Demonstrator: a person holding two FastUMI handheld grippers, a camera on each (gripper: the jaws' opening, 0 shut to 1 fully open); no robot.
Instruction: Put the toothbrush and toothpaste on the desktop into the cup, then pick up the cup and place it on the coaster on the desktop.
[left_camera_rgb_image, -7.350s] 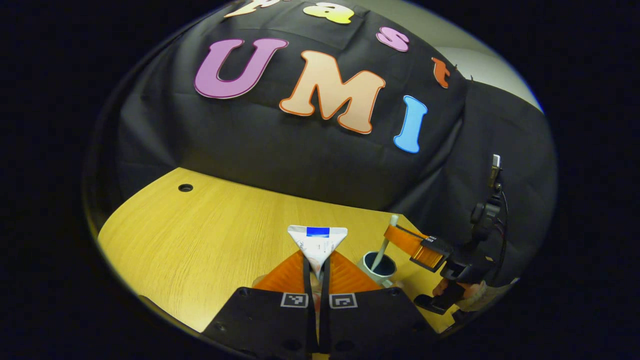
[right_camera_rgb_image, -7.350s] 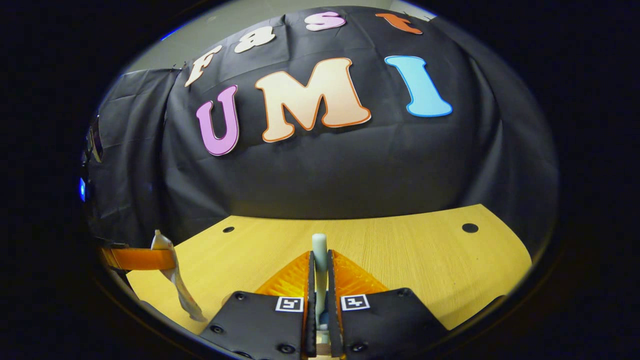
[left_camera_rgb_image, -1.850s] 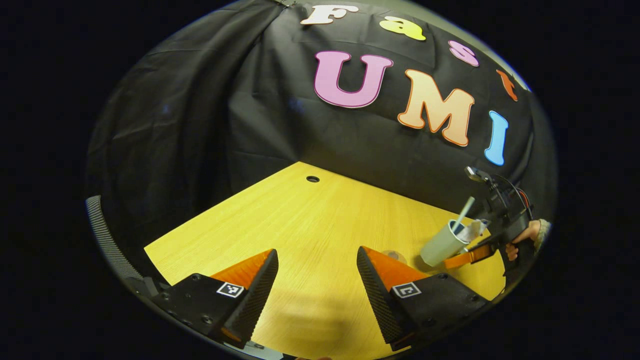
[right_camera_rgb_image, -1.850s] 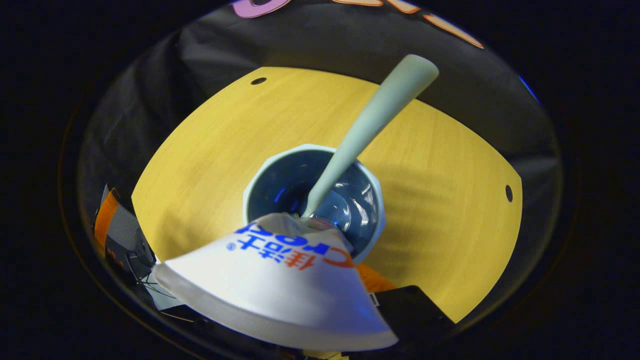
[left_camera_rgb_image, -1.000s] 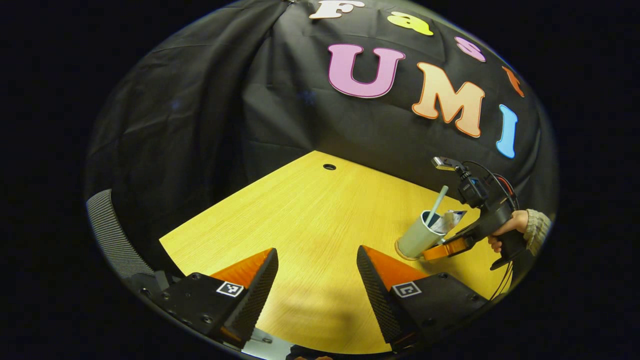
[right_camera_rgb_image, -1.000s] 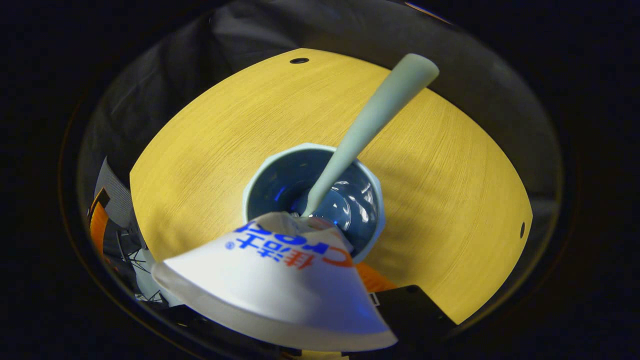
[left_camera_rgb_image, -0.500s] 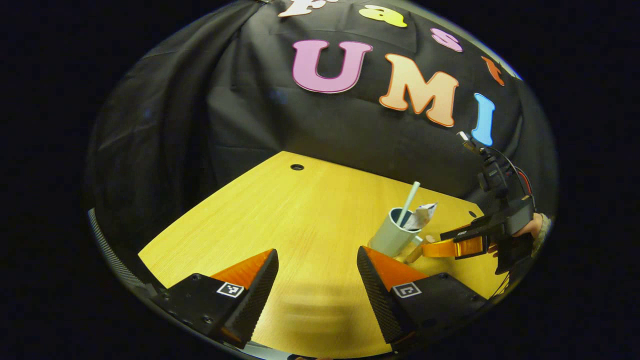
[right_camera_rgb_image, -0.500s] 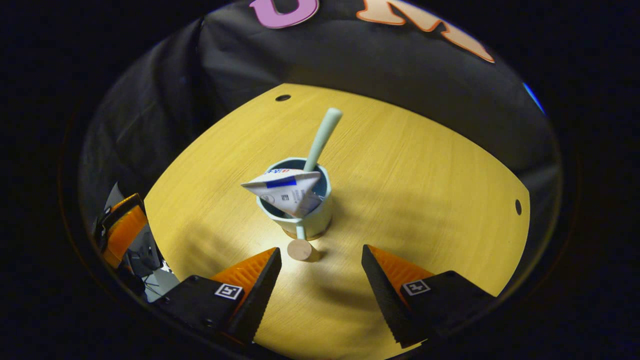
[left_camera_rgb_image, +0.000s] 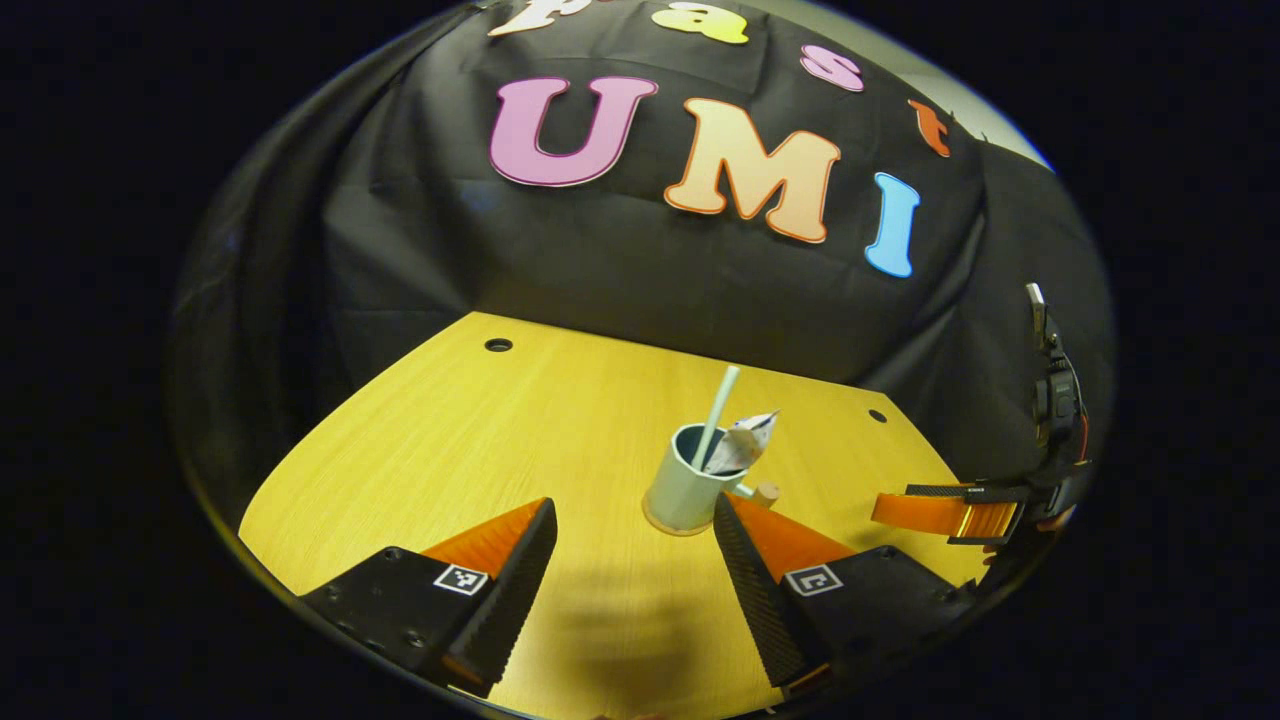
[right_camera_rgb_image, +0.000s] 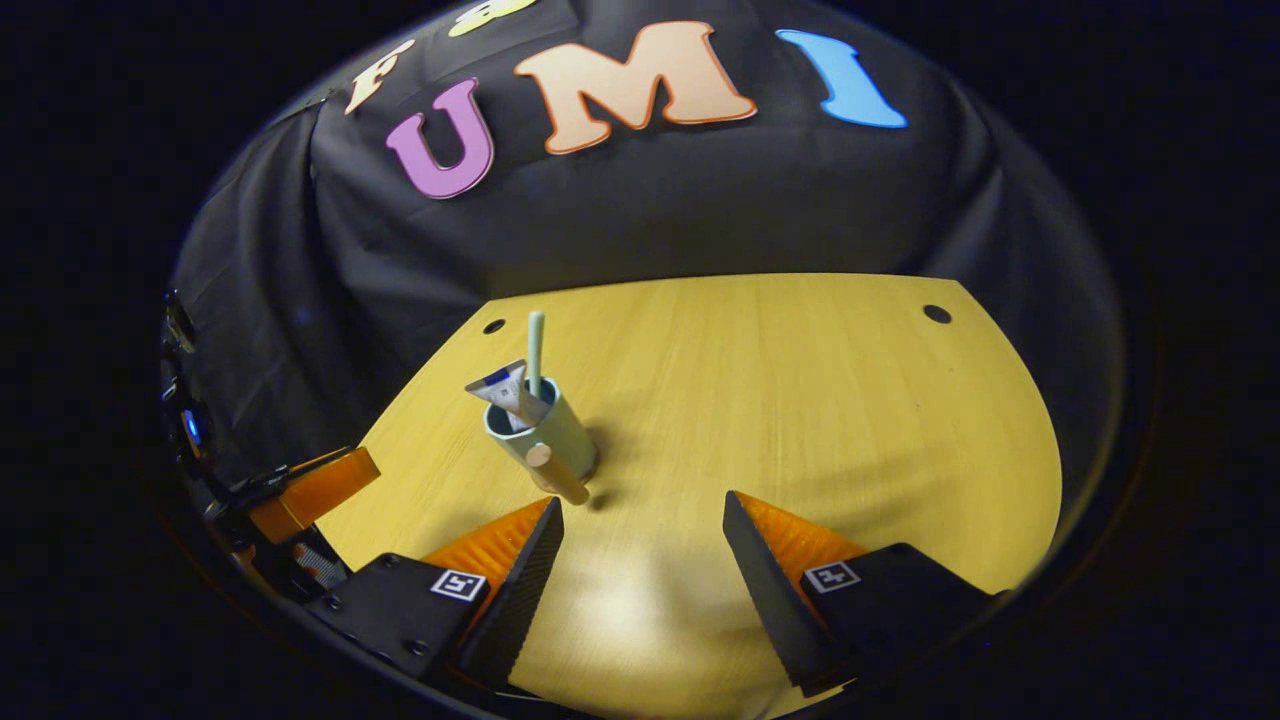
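Observation:
A pale green cup (left_camera_rgb_image: 683, 492) stands upright on the wooden desktop (left_camera_rgb_image: 480, 430), just beyond my open left gripper (left_camera_rgb_image: 632, 515) and close to its right finger. A thin brown edge of the coaster (left_camera_rgb_image: 670, 529) shows under its foot. The pale toothbrush (left_camera_rgb_image: 717, 402) and the white toothpaste tube (left_camera_rgb_image: 745, 440) stick out of it. In the right gripper view the cup (right_camera_rgb_image: 552, 430) stands left of centre with toothbrush (right_camera_rgb_image: 535, 350) and toothpaste (right_camera_rgb_image: 503, 388) inside. My right gripper (right_camera_rgb_image: 642, 515) is open and apart from it, holding nothing.
The cup's round wooden handle (right_camera_rgb_image: 553, 470) points toward my right gripper. The right gripper (left_camera_rgb_image: 945, 512) hangs at the desk's right edge, the left gripper (right_camera_rgb_image: 315, 485) at the left edge. Cable holes (left_camera_rgb_image: 497, 345) (right_camera_rgb_image: 937, 314) mark the far corners. Black cloth walls the back.
My right gripper has let go of the cup on the coaster, opened and drawn back and to the right. The left gripper's view has swung so the cup sits nearer its fingers.

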